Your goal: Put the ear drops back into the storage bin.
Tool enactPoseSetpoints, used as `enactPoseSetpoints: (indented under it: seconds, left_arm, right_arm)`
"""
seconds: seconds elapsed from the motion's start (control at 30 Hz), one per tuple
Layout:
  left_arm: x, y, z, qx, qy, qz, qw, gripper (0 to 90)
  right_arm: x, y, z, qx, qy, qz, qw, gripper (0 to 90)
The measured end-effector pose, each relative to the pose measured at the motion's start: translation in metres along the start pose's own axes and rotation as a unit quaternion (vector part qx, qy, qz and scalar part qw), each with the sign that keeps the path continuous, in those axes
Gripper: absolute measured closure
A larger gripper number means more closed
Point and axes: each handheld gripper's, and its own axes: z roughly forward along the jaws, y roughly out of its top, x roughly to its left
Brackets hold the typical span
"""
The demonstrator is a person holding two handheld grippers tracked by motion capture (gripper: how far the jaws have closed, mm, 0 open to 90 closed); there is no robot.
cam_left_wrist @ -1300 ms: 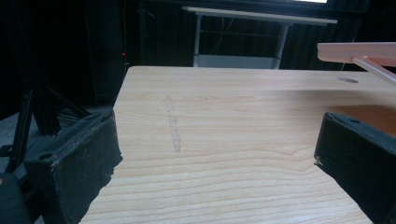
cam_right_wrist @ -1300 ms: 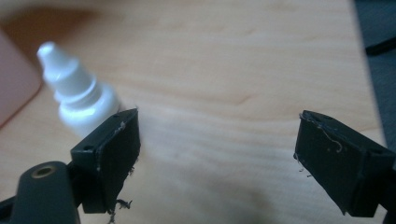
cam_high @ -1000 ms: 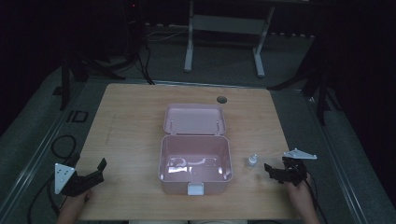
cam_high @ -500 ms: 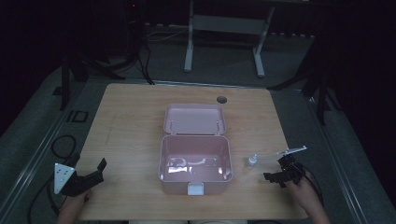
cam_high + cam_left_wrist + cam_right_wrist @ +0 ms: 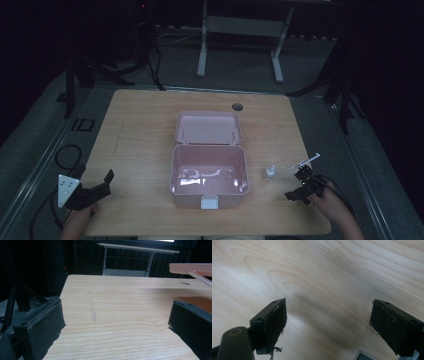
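At the near left edge of the table (image 5: 140, 125), the left gripper (image 5: 97, 187) is held low over the wood, its jaws spread wide with nothing between them; in the left gripper view the two black jaws are seen well apart over bare wood grain. At the near right corner, the right gripper (image 5: 296, 190) is held in a hand (image 5: 332, 202) and tipped down toward the tabletop. Its jaws are likewise spread, and only pale wood is seen between them in the right gripper view (image 5: 328, 322). Just beside that gripper, toward the middle of the table, a small clear bottle (image 5: 269, 173) is stood upright, apart from the jaws and untouched. Between the two grippers, near the front edge, an open pink box (image 5: 209, 172) is placed, its tray facing up and its front latch turned toward the person. The hinged lid (image 5: 208, 127) is laid back flat on the far side, and its edge is also caught at the upper right of the left gripper view (image 5: 191, 268). Beyond the lid, a round cable hole (image 5: 237, 107) is set into the table near its far edge. Farther off, on the dark floor, a white metal stand (image 5: 240, 30) is seen.
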Motion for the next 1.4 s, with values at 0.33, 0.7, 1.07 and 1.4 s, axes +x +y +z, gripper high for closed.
enactPoseSetpoints:
  seconds: [0.33,0.7,1.07,1.4]
  left_arm:
    - [0.0,0.0,0.0,0.0,0.0,0.0,1.0,0.4]
    - [0.0,0.0,0.0,0.001,0.001,-0.001,1.0,0.4]
    - [0.0,0.0,0.0,0.001,0.001,-0.003,1.0,0.4]
    - [0.0,0.0,0.0,0.001,0.001,-0.003,1.0,0.4]
  right_arm:
    - [0.004,0.001,-0.006,0.063,0.021,-0.065,0.9957,14.2]
    - [0.014,0.004,-0.007,0.14,0.056,-0.117,0.9817,14.5]
    - [0.014,0.015,-0.014,0.167,0.053,-0.128,0.9762,11.4]
    - [0.013,0.037,-0.016,0.169,0.044,-0.122,0.977,12.9]
